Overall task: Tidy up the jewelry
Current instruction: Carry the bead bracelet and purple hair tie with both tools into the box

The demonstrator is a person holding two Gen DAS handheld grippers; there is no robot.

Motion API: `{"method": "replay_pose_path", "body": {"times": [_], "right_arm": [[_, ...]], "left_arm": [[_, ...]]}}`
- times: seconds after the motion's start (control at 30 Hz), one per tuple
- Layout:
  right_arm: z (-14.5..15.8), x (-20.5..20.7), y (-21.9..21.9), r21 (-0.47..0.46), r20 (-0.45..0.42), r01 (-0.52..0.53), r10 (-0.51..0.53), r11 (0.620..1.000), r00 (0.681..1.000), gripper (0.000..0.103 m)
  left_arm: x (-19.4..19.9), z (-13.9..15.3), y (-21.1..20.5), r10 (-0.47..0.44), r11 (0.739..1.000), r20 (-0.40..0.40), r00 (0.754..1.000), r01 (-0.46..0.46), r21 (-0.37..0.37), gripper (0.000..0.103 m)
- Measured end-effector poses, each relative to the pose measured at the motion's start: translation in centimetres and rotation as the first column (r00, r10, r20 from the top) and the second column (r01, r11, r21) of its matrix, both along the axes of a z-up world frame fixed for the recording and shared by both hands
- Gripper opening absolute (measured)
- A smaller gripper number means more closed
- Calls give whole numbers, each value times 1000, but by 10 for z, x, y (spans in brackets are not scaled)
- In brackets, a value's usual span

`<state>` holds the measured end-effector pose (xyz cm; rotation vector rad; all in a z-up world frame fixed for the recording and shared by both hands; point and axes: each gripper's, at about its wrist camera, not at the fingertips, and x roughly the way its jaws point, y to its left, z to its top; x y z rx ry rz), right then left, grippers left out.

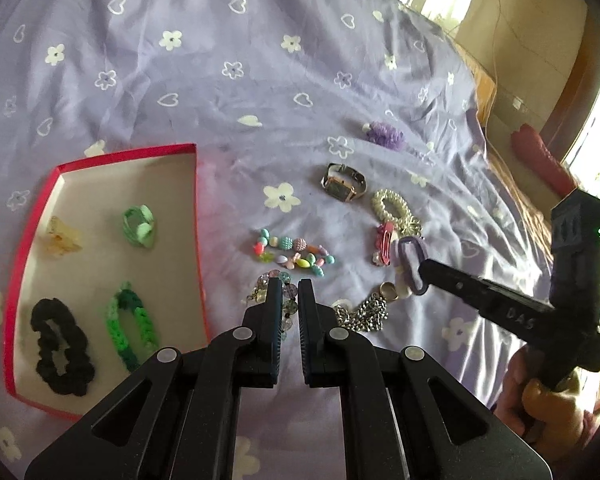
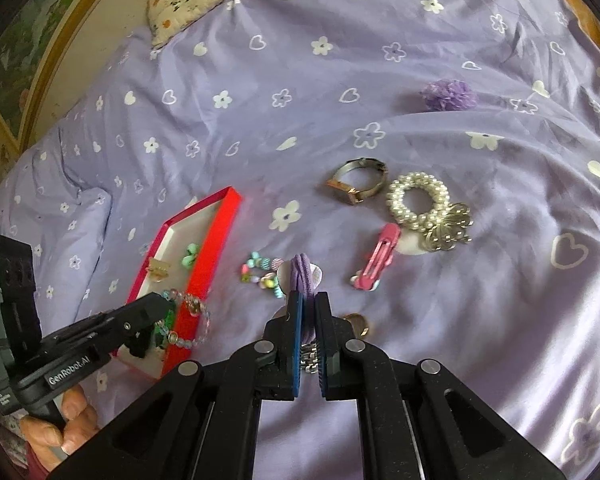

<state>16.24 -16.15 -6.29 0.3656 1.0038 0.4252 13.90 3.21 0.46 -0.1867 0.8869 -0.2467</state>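
In red box (image 1: 100, 156): scrunchie (image 1: 62, 346), maybe three more.

The left gripper (image 1: 290, 286) pinches a clear bead bracelet (image 1: 288, 304) just right of the red tray (image 1: 198, 208); at right, the right gripper (image 1: 422, 276) grips a purple hair tie (image 1: 410, 258).

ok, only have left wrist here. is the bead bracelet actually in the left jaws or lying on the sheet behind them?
Observer: Held. In the right wrist view the bead bracelet hangs in a loop from the left gripper, in front of the red box's wall.
Operator: right's hair tie pinched ok?
Observer: Yes, the purple hair tie sits between the right gripper's closed fingers, loop poking past the tips.
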Motion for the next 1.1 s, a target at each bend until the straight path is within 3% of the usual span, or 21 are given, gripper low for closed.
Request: {"method": "replay_pose_path", "body": {"times": [0.7,1.1], "right_arm": [[16,-2,94,47,19,-173,172,984,985,6],[11,11,157,54,15,-261,261,964,965,6]], "left_arm": [[-25,24,74,130,991,58,990,-128,-26,6],[-22,10,125,227,974,44,973,-225,-32,6]]}}
